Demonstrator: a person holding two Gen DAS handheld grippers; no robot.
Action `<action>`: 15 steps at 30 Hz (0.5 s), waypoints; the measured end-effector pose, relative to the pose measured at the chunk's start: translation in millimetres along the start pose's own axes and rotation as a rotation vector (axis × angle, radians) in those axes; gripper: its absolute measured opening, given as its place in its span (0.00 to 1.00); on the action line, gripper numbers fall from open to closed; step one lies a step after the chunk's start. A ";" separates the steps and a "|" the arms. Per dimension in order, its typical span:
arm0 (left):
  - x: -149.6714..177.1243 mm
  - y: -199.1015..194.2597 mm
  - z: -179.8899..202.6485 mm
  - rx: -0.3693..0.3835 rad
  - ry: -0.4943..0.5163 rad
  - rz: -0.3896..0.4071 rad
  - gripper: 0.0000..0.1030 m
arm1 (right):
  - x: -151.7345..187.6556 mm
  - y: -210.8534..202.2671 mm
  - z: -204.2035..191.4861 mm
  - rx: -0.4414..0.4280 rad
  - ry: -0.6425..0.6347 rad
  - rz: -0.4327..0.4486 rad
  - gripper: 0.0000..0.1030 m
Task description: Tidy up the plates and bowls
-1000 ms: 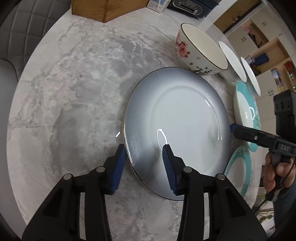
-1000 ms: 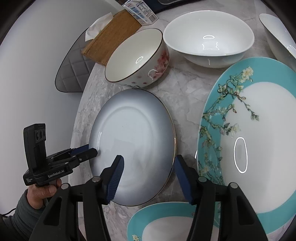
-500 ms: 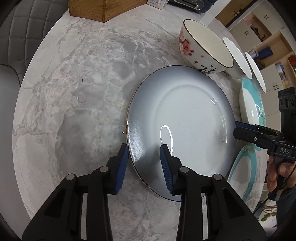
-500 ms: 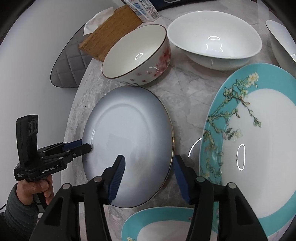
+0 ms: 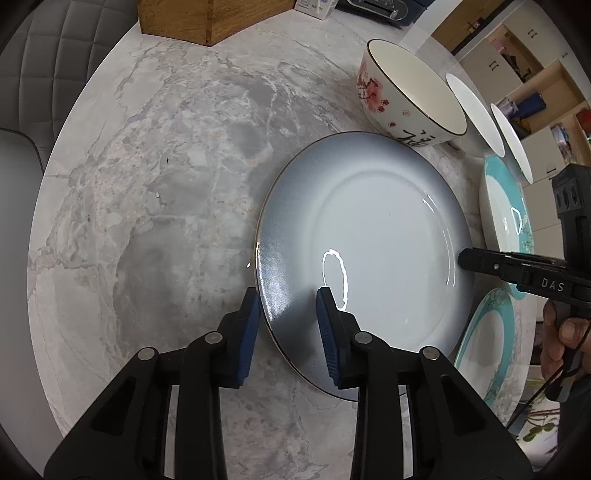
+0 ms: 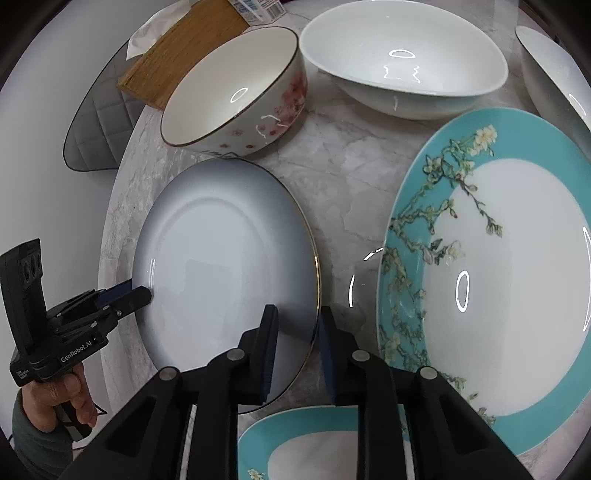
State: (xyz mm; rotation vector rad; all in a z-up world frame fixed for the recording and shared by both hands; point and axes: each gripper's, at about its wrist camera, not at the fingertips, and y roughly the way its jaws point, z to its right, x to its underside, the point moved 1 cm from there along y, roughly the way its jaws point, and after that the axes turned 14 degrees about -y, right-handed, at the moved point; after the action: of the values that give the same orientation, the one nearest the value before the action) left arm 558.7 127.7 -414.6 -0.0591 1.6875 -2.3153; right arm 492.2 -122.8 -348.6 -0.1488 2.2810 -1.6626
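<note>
two grippers at opposite edges of the grey plate point(image 5: 369, 236) on the marble table point(image 5: 166, 221)
left gripper point(image 5: 288, 321) and right gripper point(image 6: 295, 332) have just been closing, each straddling the rim, grip unclear; bare marble left; three bowls, two teal plates.

Three plates point(image 6: 225, 258) point(image 6: 491, 280) point(image 6: 317, 446), apparently three bowls point(image 6: 236, 92) point(image 6: 402, 55) point(image 6: 554, 74), one wooden box point(image 5: 207, 16) and one carton point(image 6: 255, 7).

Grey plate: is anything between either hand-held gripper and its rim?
Nothing visible. The left hand-held gripper and the right hand-held gripper each straddle the rim of the grey plate on opposite sides; both jaws have just been closing. The flowered bowl sits beyond the far edge, clear of both.
</note>
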 end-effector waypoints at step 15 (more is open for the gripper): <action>4.2 -5.3 -4.8 0.001 -0.019 -0.005 0.25 | 13.1 -14.2 5.5 -0.031 0.054 0.060 0.18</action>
State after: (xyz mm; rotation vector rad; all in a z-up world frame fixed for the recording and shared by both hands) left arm 552.7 132.7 -411.7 -0.0846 1.6790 -2.3123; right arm 480.1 -135.9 -339.2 -0.0418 2.3277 -1.6207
